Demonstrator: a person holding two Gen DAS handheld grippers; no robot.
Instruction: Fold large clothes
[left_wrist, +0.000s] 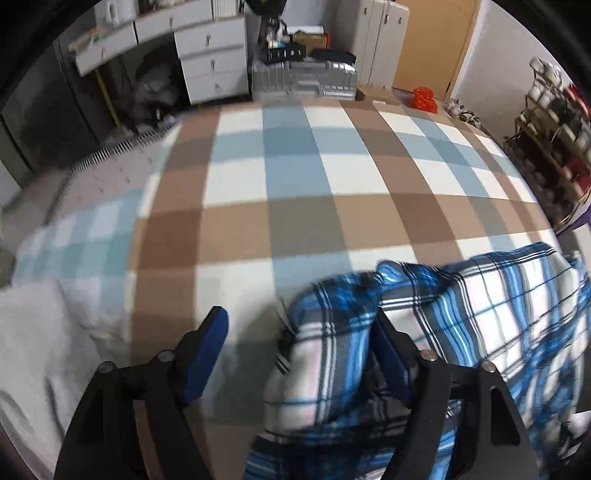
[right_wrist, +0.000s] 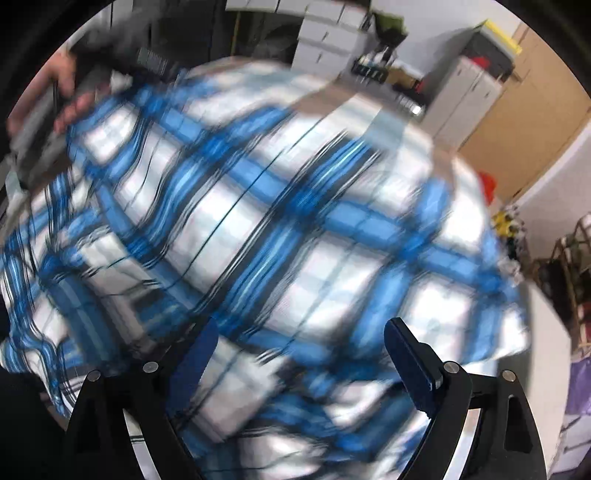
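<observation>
My left gripper (left_wrist: 301, 349) has its jaws spread wide and pressing on nothing. Off the left jaw I see bare checked bedspread (left_wrist: 295, 184) in brown, pale blue and white, with a white pillow (left_wrist: 33, 343) further out that way. Between the jaws lies a rumpled edge of the blue plaid shirt (left_wrist: 461, 314), on the bed, and most of it bunches up past the right jaw. That right jaw sits against the cloth, but I can't tell if it actually touches. Ahead of the jaws, beyond the bed, white drawers (left_wrist: 214, 66) and a grey case (left_wrist: 303, 79).

Over to my right gripper (right_wrist: 301, 352): jaws wide apart here too, clamping nothing. The shirt (right_wrist: 280, 229) fills nearly everything ahead of and between them, badly smeared by blur. Far off the left jaw, a hand (right_wrist: 70, 99) shows at the shirt's edge.
</observation>
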